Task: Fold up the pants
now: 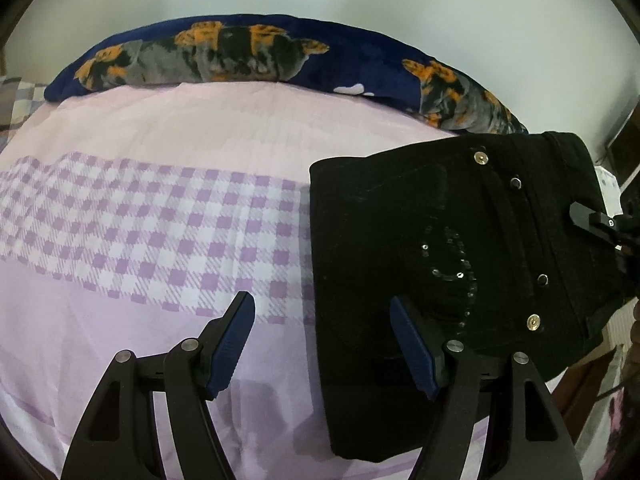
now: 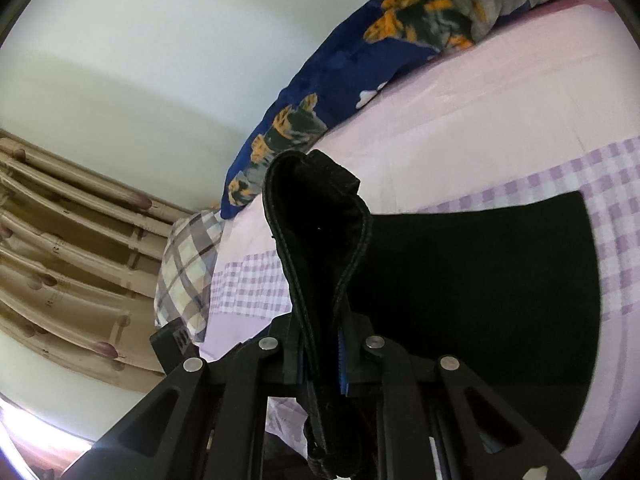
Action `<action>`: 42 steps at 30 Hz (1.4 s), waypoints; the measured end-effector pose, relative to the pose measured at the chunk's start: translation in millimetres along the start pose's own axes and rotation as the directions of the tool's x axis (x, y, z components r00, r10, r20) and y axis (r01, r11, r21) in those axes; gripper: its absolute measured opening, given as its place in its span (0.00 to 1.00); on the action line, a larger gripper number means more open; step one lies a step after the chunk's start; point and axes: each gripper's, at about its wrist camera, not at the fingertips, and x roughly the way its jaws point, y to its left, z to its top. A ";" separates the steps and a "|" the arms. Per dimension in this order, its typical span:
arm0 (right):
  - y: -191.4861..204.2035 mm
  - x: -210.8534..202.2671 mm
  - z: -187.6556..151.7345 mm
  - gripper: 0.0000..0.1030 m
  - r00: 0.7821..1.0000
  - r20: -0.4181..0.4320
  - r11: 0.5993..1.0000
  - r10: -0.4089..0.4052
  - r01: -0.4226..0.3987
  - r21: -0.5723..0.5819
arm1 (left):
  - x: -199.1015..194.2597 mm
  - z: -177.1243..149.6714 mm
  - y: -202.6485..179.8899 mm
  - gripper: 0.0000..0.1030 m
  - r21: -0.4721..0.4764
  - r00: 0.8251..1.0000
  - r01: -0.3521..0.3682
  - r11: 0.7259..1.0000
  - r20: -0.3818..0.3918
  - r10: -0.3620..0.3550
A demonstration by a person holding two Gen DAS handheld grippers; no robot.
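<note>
Black pants [image 1: 400,220] with metal studs and a sequin patch lie folded on the right part of the bed. My left gripper [image 1: 320,304] hovers open above their near left edge, its right finger [image 1: 412,348] over the cloth and its left finger [image 1: 232,344] over the sheet. In the right wrist view, my right gripper [image 2: 324,344] is shut on the pants' thick stitched waistband [image 2: 316,216], which stands up in a loop above the jaws. The rest of the pants [image 2: 480,280] spreads flat behind it. The right gripper's tip [image 1: 596,220] shows at the pants' right edge.
The bed carries a pink sheet with a purple check band [image 1: 140,220]. A dark blue blanket with orange and grey print [image 1: 240,52] lies along the wall side. A plaid pillow [image 2: 188,268] sits at the bed's end, with beige curtains [image 2: 60,240] beyond it.
</note>
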 end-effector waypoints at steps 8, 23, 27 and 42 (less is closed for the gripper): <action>-59.5 -15.1 1.0 0.11 0.997 0.038 0.992 -0.070 0.066 0.104 | 6.7 3.5 -30.0 0.69 0.079 0.999 0.036 0.996 -0.015 -0.035; -125.1 -16.5 -3.6 0.23 0.981 0.045 0.963 -0.187 0.174 0.204 | 43.9 -16.6 -76.2 0.69 0.215 0.982 0.131 0.968 -0.162 -0.097; -117.6 -34.6 -8.4 0.31 0.970 0.068 0.956 -0.232 0.215 0.202 | 50.9 -21.6 -76.7 0.69 0.221 0.979 0.134 0.966 -0.183 -0.094; -97.6 -59.7 -45.4 0.10 0.975 0.070 0.970 -0.209 0.198 0.140 | 49.1 -24.9 -79.4 0.69 0.253 0.977 0.135 0.958 -0.195 -0.087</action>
